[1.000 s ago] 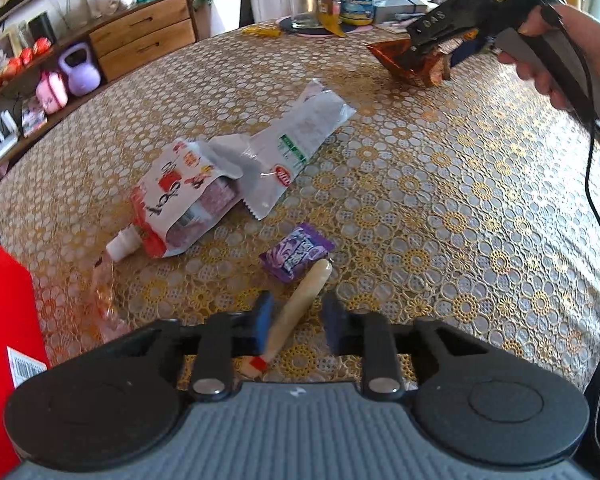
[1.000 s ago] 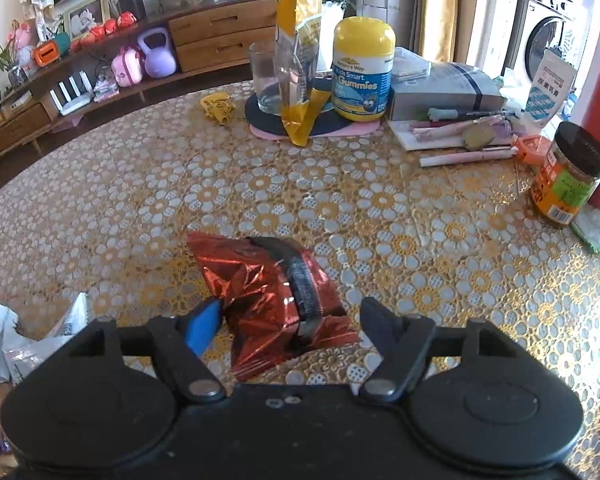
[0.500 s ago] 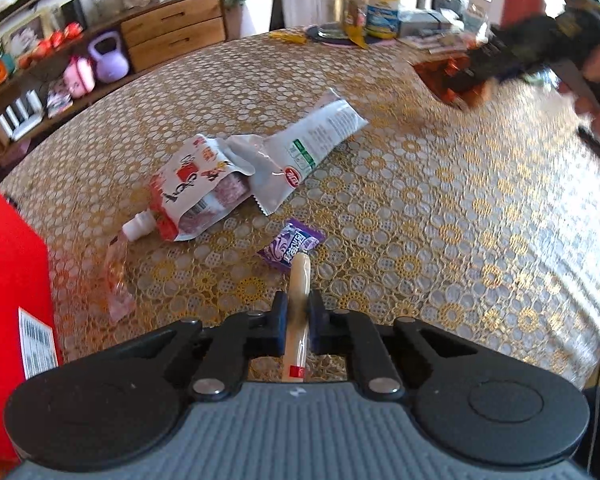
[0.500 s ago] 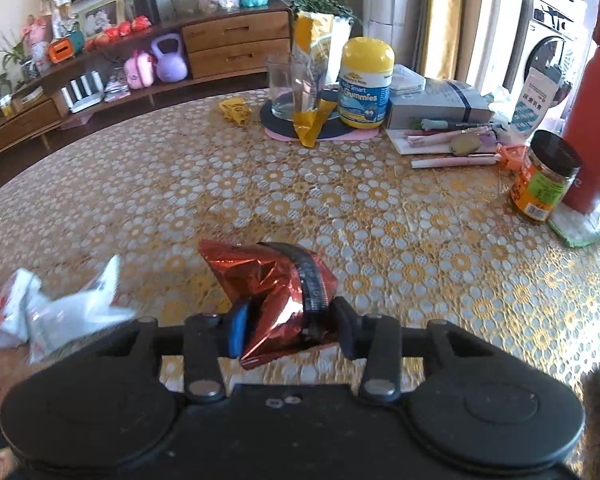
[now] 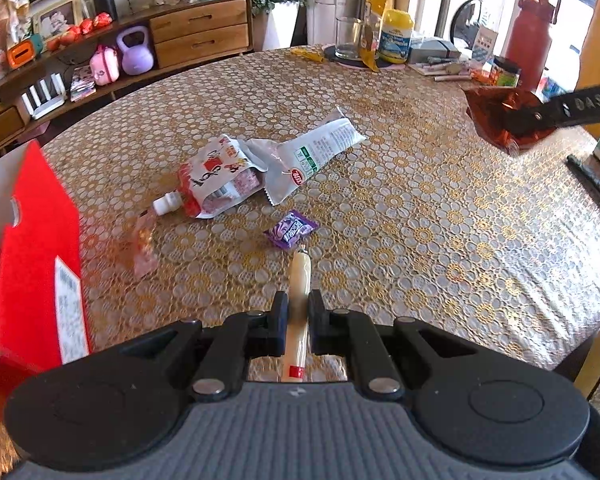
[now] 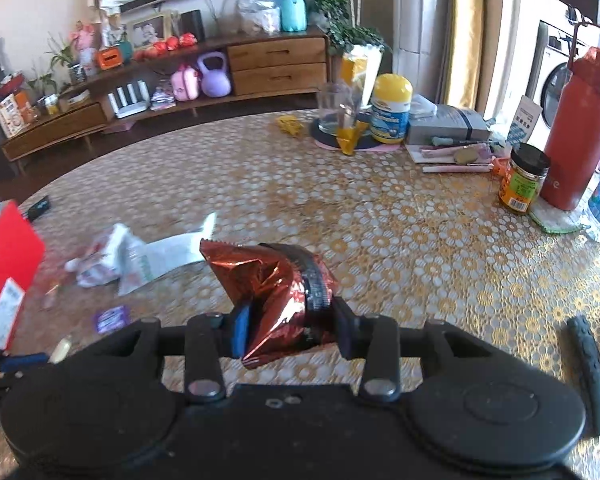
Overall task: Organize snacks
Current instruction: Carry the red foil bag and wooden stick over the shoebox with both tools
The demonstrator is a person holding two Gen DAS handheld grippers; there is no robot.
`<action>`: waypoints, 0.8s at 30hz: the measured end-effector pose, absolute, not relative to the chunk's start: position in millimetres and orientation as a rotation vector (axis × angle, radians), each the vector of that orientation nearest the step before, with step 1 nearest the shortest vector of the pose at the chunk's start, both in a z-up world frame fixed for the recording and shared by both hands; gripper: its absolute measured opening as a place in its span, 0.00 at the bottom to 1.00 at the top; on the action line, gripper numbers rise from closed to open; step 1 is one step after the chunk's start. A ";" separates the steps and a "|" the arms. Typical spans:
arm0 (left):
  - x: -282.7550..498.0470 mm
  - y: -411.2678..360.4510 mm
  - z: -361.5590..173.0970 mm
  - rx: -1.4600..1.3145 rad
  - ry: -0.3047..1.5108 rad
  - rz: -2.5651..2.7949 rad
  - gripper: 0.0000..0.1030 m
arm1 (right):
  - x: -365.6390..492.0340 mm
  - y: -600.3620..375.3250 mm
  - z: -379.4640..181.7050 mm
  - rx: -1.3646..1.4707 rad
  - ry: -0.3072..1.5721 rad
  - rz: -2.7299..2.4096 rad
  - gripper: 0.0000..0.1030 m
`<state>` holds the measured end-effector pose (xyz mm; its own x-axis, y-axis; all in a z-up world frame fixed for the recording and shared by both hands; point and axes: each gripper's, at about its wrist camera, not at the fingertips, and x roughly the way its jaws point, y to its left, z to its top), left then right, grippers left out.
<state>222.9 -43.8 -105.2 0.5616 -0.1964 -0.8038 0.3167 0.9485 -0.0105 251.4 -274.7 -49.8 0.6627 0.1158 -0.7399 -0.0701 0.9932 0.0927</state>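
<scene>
My left gripper [image 5: 298,314] is shut on a cream sausage stick [image 5: 300,276], held just above the gold-patterned table [image 5: 420,220]. My right gripper [image 6: 288,322] is shut on a crumpled red foil snack bag [image 6: 272,276], lifted off the table; the left wrist view shows that bag [image 5: 500,118] in the air at the right. Loose on the table lie a purple candy packet [image 5: 291,229], a white wrapper [image 5: 316,152], a spouted pouch [image 5: 216,184] and a clear pinkish packet [image 5: 142,248]. A red box [image 5: 40,264] stands at the left edge.
Along the table's far side stand a glass [image 6: 334,110], a yellow-lidded jar [image 6: 390,108], a grey box [image 6: 448,122], pens, a dark-lidded jar [image 6: 524,180] and a red bottle [image 6: 580,128]. A black strap [image 6: 588,364] lies at the near right. A sideboard fills the background.
The left jaws shut on the sausage stick and lifted it. The right jaws shut on the foil bag, raised it off the table and carried it toward the snacks at the left.
</scene>
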 end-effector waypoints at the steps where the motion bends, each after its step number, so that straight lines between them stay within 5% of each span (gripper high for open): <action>1: 220.1 -42.0 -103.0 0.133 0.926 -0.299 0.10 | 245.5 -271.4 -46.2 0.055 0.835 0.112 0.38; 24: 170.1 30.7 -14.5 0.028 0.853 -0.171 0.10 | 164.1 -133.6 31.2 -0.039 0.751 0.336 0.38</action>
<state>170.1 30.7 -14.5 0.6448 -0.1389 -0.7517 0.1610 0.9860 -0.0441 164.1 -133.6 31.2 0.6804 0.2856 -0.6749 -0.3135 0.9459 0.0841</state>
